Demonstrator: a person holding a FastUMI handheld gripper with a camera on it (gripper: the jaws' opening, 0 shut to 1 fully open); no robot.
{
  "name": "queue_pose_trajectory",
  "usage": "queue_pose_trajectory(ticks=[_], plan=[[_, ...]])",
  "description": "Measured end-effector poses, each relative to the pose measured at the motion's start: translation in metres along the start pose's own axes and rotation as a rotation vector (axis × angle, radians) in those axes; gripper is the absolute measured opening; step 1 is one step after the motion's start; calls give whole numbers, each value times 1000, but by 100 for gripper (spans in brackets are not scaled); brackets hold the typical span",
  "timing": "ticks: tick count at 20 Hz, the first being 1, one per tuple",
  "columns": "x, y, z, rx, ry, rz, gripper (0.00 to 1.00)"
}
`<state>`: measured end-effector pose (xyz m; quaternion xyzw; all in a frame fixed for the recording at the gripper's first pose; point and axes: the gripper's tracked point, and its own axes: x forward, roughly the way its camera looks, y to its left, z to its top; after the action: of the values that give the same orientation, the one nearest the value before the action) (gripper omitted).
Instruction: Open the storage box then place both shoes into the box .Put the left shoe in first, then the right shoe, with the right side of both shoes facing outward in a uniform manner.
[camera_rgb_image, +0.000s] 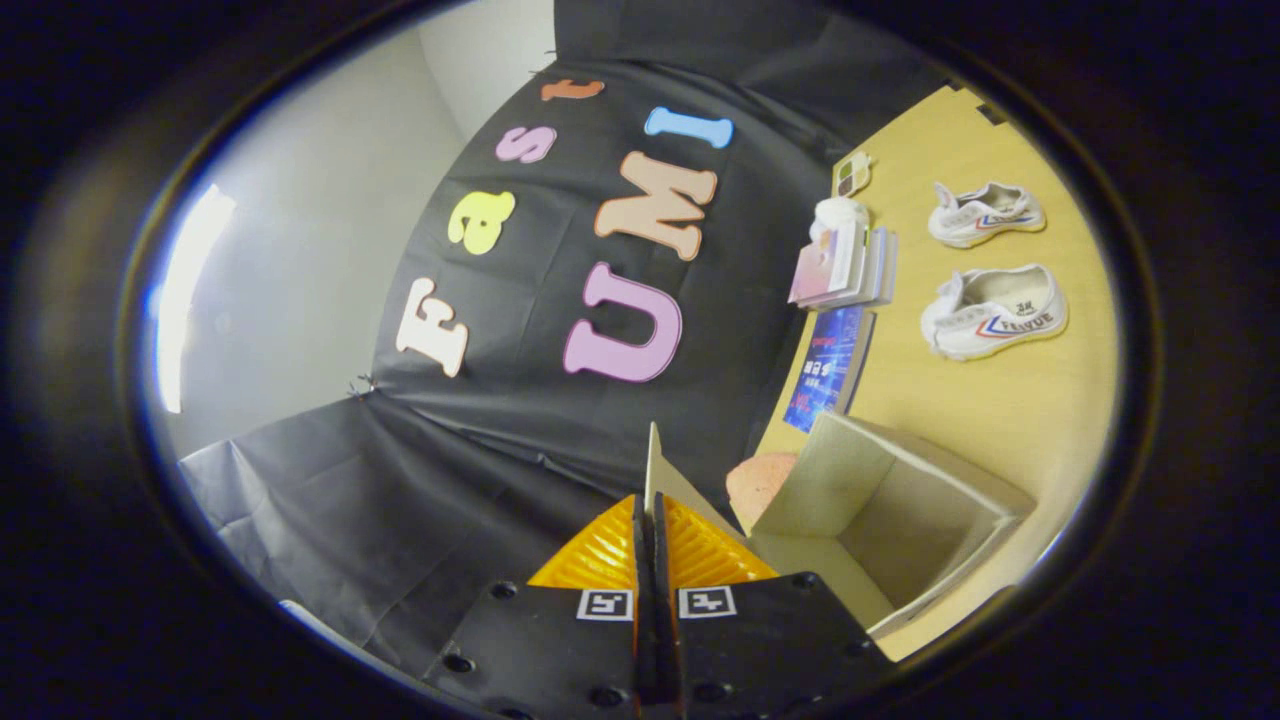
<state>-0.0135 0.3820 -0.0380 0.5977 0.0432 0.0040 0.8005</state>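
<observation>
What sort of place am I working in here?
Likely a staged recording booth, not a home: black cloth wall, wooden table with two shoes, books, open box. The gripper pinches the box's lid.

The shoes (985, 213) were white with red and blue stripes, on a yellow wood counter (990, 410). The box (890, 510) was pale beige, a book (830, 368) blue, the wall cloth (480, 440) black.

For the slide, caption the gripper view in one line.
Gripper shut on the lid of the open storage box; two shoes wait on the table.
</observation>
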Motion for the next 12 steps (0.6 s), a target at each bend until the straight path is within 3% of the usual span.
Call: queue_pose_trajectory(ticks=[7,12], plan=[[13,55,-102,-188,96,21,6],[22,55,-172,-250,177,20,8]])
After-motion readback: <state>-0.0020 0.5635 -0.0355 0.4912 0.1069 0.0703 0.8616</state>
